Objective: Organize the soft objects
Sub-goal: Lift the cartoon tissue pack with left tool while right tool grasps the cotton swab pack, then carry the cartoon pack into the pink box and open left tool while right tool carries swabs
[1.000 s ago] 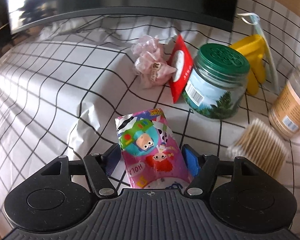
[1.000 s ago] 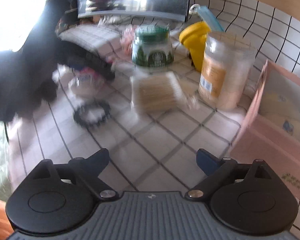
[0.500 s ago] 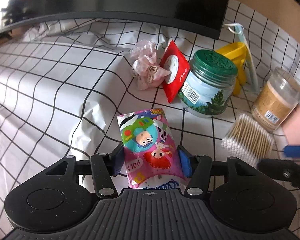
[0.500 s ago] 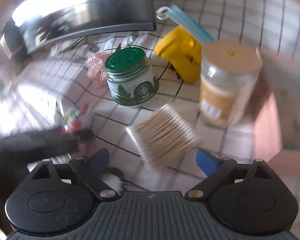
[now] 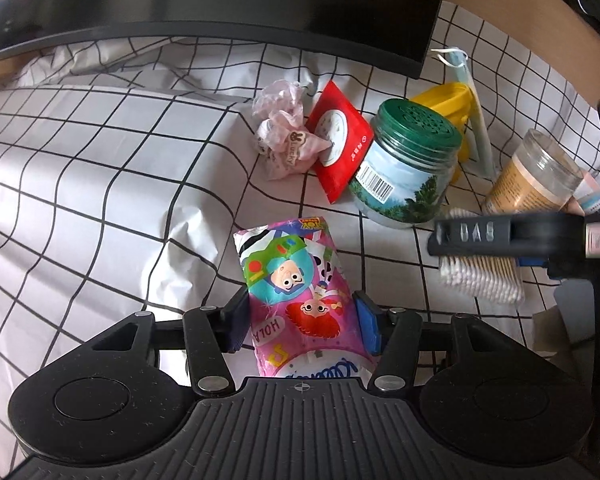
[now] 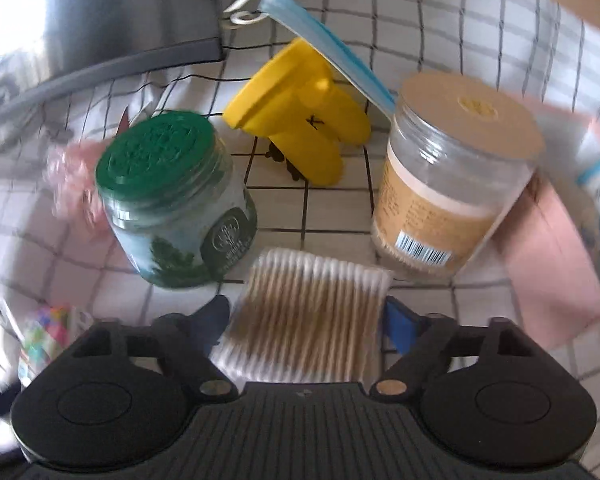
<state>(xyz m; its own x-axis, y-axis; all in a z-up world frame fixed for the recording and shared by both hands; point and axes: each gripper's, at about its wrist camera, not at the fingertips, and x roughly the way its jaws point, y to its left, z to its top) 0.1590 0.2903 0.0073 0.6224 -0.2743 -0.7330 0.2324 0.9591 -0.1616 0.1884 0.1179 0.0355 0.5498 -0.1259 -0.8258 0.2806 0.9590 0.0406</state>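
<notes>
In the left wrist view, the left gripper (image 5: 302,322) is closing on the soft pink cartoon tissue pack (image 5: 296,292), low in the middle on the checked white cloth surface (image 5: 100,184). Its pads look like they touch the sides. Next comes a lift, I think.

In the right wrist view, the right gripper (image 6: 306,320) is closing around the clear pack of cotton swabs (image 6: 308,316), bottom middle. It is too blurry to see a squeeze.

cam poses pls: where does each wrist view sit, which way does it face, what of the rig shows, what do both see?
Left wrist: behind the left gripper, angled down at the cartoon tissue pack between closing jaws; the right gripper crosses at right.
Right wrist: behind the right gripper, angled down at the cotton swab pack between closing jaws.
Shared: green-lidded jar, swab pack, yellow glove.
</notes>
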